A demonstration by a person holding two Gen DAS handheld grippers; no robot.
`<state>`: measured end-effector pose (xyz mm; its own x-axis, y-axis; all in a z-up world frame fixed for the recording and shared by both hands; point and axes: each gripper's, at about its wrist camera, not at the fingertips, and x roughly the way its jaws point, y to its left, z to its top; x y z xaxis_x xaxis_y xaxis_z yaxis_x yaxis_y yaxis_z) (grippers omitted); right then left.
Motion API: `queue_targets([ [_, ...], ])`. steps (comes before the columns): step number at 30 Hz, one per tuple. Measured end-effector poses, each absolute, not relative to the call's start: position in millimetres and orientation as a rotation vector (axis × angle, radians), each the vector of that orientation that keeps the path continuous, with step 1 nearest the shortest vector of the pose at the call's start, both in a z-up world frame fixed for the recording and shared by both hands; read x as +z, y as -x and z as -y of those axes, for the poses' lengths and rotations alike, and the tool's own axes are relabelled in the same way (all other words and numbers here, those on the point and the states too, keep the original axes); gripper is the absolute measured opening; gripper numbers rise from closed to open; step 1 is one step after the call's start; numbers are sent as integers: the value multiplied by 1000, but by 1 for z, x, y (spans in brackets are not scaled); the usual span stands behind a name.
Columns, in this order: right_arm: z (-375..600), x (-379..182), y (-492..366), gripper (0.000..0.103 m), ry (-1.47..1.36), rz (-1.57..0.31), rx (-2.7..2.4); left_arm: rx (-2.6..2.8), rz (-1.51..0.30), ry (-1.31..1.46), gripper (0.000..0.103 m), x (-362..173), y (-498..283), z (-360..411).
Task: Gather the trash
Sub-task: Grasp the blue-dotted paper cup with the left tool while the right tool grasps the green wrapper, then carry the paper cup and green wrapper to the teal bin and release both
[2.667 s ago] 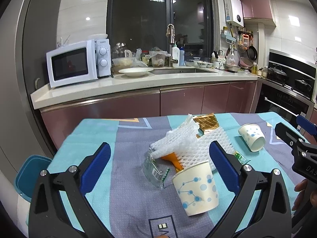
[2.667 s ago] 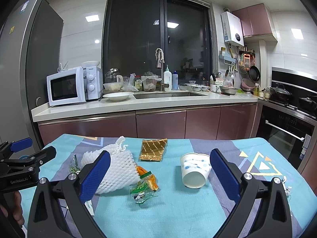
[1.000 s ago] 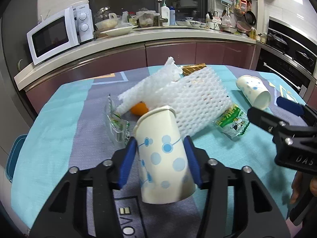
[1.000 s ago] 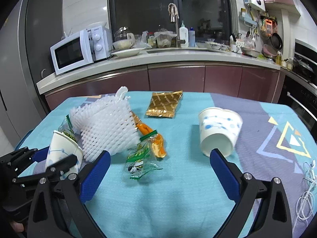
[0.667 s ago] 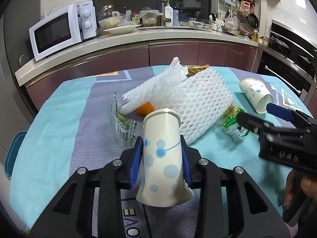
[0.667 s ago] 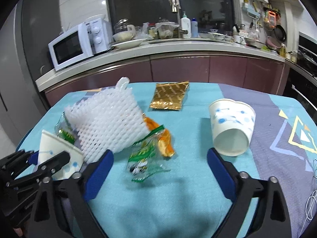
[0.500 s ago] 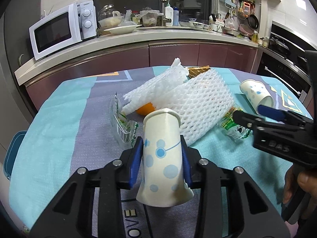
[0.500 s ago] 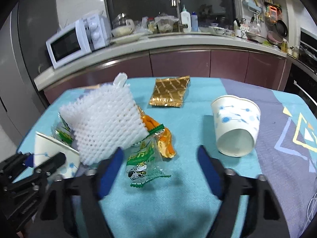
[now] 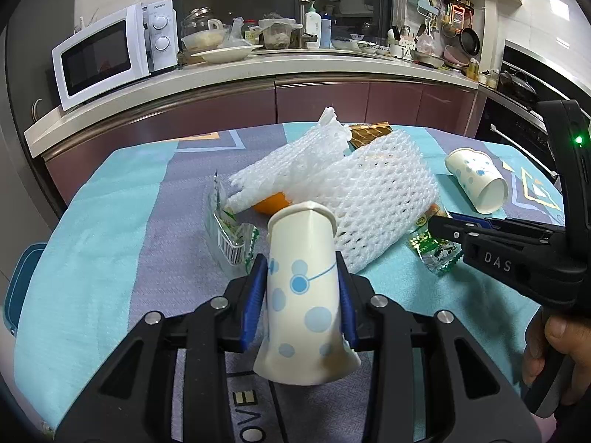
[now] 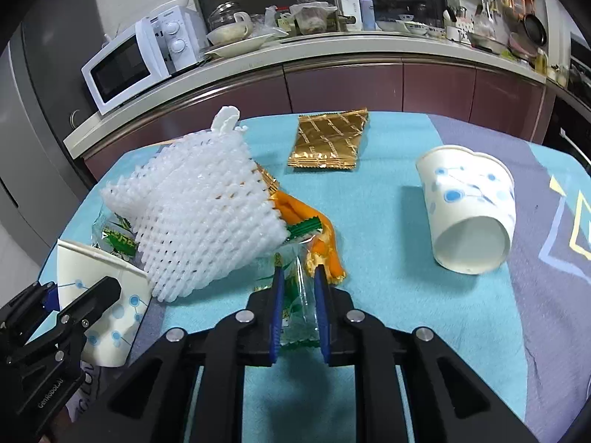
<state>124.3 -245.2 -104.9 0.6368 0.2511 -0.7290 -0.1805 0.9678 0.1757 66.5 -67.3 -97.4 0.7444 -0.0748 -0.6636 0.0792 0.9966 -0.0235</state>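
Over the table, the right gripper [image 10: 298, 308] has just closed onto the green wrapper [image 10: 295, 304] — left gripper [image 9: 301, 295] still clamps its paper cup [image 9: 304, 295] — both ready for binning.

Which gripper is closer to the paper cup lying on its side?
Right. The right gripper grips a green wrapper beside the tipped cup; the left gripper is across the table.

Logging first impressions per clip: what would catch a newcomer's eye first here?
The squashed paper cup pinched in the left tongs fills the foreground of the left view. Behind it a white foam net sprawls over the middle of the table. The right tongs are nearly closed around a green wrapper, and a second cup lies tipped over at right.
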Motion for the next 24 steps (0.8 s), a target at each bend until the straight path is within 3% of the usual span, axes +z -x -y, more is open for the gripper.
queue_targets([
  [6, 247, -99, -117, 4, -112, -832, 259, -103, -716, -3, 28, -96, -63, 67],
  [24, 262, -37, -72, 4, -111, -660, 216, -131, -597, 83, 28, -50, -34, 32],
])
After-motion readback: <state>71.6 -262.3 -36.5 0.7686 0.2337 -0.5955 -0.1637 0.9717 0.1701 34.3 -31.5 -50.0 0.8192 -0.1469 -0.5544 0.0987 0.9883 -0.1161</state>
